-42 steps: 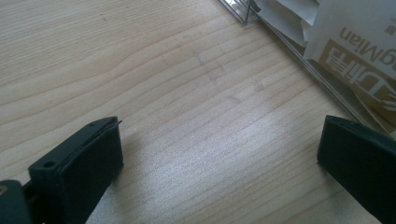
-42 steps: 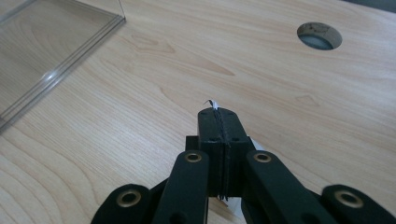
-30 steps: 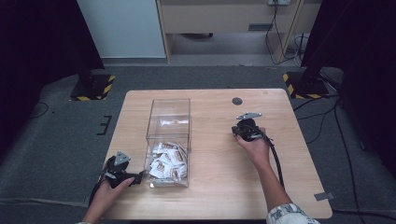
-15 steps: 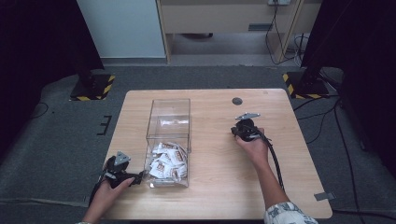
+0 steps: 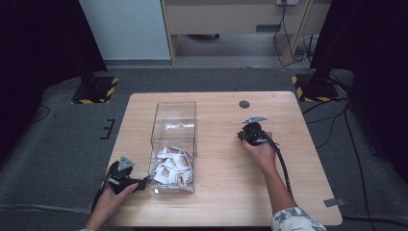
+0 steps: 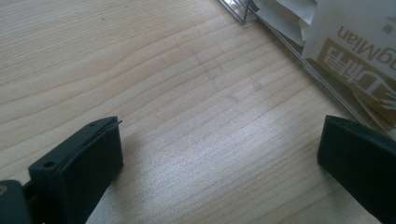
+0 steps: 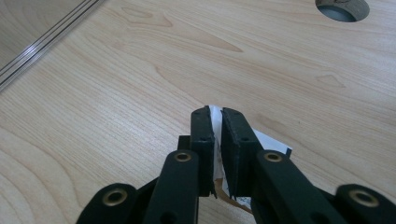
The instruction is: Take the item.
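A clear plastic box (image 5: 174,111) stands on the wooden table (image 5: 216,202), its near half heaped with several white and brown packets (image 5: 171,166). My left gripper (image 5: 143,183) lies on the table at the box's near left corner, open wide (image 6: 219,140), with bare wood between its jaws and a packet (image 6: 355,42) behind the box wall (image 6: 299,60). To the right of the box my right gripper (image 5: 249,130) points down at the table. Its jaws (image 7: 217,114) have just been opening and stand a narrow gap apart, with a white packet (image 7: 268,140) between them and resting on the wood.
A round cable hole (image 5: 244,104) (image 7: 341,9) sits in the table beyond the right gripper. The box's base edge (image 7: 46,39) runs at the upper left of the right gripper view. Dark floor with stands and cables surrounds the table.
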`<state>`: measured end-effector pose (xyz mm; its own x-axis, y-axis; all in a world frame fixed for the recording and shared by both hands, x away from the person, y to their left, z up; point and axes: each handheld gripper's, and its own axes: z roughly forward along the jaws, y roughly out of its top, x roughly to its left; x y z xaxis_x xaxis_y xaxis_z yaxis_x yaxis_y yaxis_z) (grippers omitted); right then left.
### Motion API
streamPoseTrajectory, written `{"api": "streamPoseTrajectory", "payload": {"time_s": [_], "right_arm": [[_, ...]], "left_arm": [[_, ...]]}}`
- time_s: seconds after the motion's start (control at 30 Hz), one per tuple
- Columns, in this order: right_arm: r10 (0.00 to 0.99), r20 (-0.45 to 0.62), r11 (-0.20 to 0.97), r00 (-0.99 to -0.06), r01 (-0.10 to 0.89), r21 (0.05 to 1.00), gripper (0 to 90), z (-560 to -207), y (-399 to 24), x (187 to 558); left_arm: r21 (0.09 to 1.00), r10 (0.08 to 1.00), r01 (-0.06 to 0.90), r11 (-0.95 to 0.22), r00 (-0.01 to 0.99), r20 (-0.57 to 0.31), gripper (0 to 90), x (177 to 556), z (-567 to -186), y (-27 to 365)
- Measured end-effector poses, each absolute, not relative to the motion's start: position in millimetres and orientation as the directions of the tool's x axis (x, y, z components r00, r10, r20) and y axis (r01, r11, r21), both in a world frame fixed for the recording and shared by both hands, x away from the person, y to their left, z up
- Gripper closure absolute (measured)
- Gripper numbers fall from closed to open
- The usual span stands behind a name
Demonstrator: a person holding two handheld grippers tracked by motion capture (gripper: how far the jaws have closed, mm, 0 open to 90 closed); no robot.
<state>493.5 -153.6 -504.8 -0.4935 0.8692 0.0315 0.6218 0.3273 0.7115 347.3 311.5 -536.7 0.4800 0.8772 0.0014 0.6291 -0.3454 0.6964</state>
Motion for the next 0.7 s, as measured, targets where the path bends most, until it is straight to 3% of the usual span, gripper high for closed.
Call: {"api": "streamPoseTrajectory", "payload": {"time_s": [0.4,0.7], "right_arm": [[0.874,0.038,0.311,-0.485,0.617,0.723,73.3,-499.6,-156.0,492.6],[0.878,0.053,0.294,-0.477,0.623,0.725,61.7,-495.9,-156.4,491.1]], "left_arm": [[0.696,0.877,0.629,-0.345,0.48,0.001,0.0,347.3,-536.7,311.5],[0.696,0.877,0.629,-0.345,0.48,0.001,0.0,347.3,-536.7,311.5]]}}
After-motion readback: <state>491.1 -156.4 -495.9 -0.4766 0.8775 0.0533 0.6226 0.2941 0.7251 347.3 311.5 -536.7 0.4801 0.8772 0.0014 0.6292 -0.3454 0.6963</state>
